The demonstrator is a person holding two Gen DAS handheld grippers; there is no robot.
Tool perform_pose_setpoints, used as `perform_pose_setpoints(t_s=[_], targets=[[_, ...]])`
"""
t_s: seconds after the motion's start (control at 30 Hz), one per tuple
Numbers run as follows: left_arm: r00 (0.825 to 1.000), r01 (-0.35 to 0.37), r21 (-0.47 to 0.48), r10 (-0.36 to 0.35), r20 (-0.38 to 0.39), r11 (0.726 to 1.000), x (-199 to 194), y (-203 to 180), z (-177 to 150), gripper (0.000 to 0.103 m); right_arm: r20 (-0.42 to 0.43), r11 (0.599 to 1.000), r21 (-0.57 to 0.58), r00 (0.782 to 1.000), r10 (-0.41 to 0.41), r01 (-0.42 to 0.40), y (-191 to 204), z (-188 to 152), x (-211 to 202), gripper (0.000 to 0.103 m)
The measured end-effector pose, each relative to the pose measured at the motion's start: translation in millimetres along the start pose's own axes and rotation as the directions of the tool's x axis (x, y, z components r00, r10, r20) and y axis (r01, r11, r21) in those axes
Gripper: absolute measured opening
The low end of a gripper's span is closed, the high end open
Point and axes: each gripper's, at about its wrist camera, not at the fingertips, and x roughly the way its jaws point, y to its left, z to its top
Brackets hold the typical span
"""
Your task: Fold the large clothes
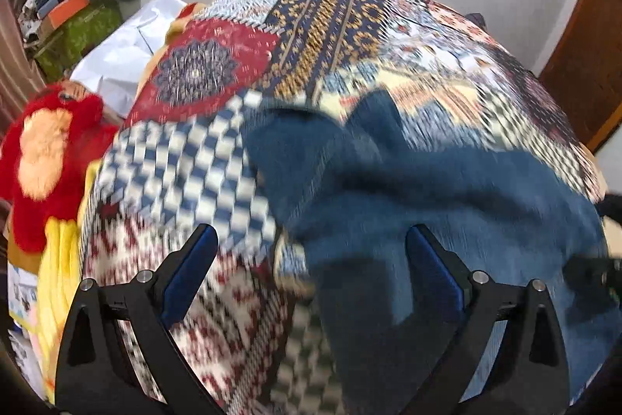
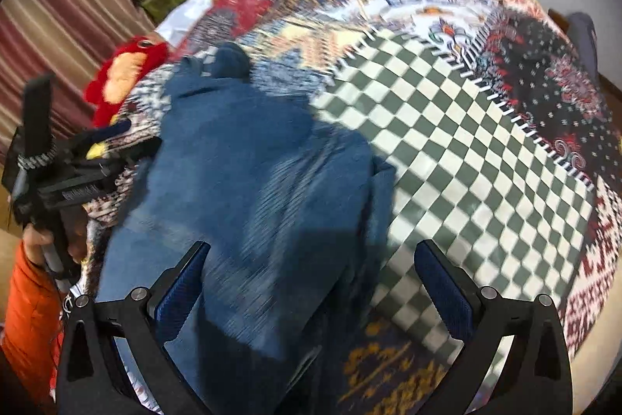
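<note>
A large blue garment lies rumpled on a patchwork bedspread. In the left wrist view my left gripper is open above the garment's left edge, with nothing between its blue pads. In the right wrist view the blue garment lies left of centre on the bedspread. My right gripper is open just above the garment's near right part. The left gripper's body shows at the left edge of the right wrist view. Both views are motion-blurred.
A red and orange plush toy sits at the bed's left side, also in the right wrist view. White bags and a cluttered pile stand behind it. A wooden door is at the right. An orange sleeve is at lower left.
</note>
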Motion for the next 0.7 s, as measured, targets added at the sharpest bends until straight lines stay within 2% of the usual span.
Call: perform_pose_setpoints(t_s=[0.1, 0.2, 0.33, 0.43, 0.5, 0.7], targets=[[1.0, -0.018, 0.009, 0.018, -0.026, 1.0, 21, 0, 21, 0.099, 0.005, 0.996, 0.048, 0.997, 0.074, -0.074, -22, 7, 10, 0.103], [0.999, -0.016, 0.043, 0.018, -0.047, 0.999, 33, -7, 32, 0.099, 0.036, 0.993, 0.099, 0.997, 0.065, -0.069, -34, 6, 10, 0.103], [0.999, -0.042, 0.057, 0.041, 0.021, 0.998, 13, -11, 36, 0.099, 0.078, 0.998, 0.049, 0.997, -0.03, 0.026, -22, 3, -3, 0.103], [0.999, 0.0, 0.008, -0.001, 0.054, 1.0, -9, -5, 38, 0.099, 0.132, 0.989, -0.029, 0.982, -0.137, 0.142, 0, -1, -23, 0.103], [0.997, 0.027, -0.01, -0.026, 0.071, 1.0, -25, 0, 37, 0.099, 0.165, 0.979, -0.066, 0.969, -0.181, 0.194, 10, -4, -36, 0.103], [0.994, 0.054, 0.019, -0.056, 0.098, 0.998, -70, 6, 13, 0.099, 0.208, 0.969, -0.112, 0.959, -0.194, 0.221, 28, -20, -68, 0.103]])
